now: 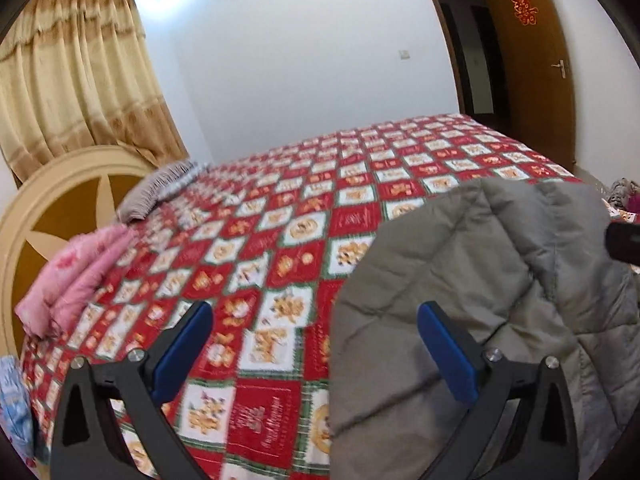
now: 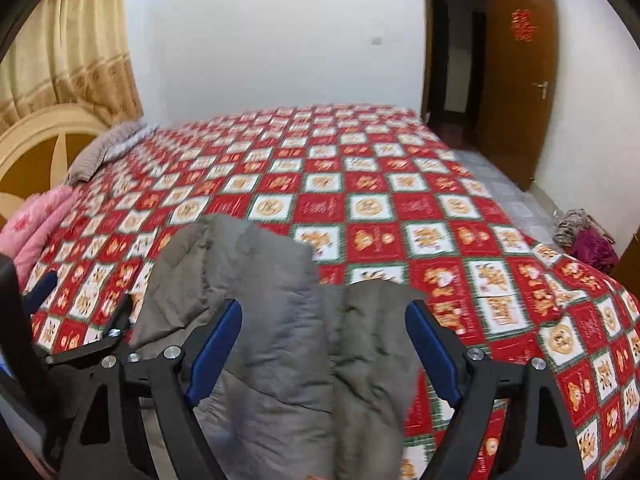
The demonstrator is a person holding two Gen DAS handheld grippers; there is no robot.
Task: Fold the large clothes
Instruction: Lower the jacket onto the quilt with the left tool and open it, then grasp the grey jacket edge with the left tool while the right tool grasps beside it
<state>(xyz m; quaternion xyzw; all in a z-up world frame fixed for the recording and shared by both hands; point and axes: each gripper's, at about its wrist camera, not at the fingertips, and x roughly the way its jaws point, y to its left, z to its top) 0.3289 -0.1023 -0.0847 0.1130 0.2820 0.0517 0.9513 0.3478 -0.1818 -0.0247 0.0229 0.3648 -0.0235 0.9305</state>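
Two grippers open, one grey coat waiting at the bed's near edge

Both grippers hang above the near side of the bed, and neither holds anything. The left gripper (image 1: 314, 344) has its blue pads spread wide, with only the red patchwork bedspread (image 1: 280, 216) between them. The grey quilted coat (image 1: 460, 280) lies to its right, bunched in a heap, its nearest fold just behind the right-hand pad. The right gripper (image 2: 324, 340) is equally wide, and here the coat (image 2: 256, 320) sits squarely between the fingers, so I judge the right hand the nearer one. The coat's long axis seems to run away from the cameras toward the middle of the bed, though the crumpling makes that uncertain. Open room is plentiful: the bedspread stretches bare ahead and to the right. Folded pink bedding (image 1: 76, 272) and a grey pillow (image 1: 156, 192) keep to the far left by the headboard.
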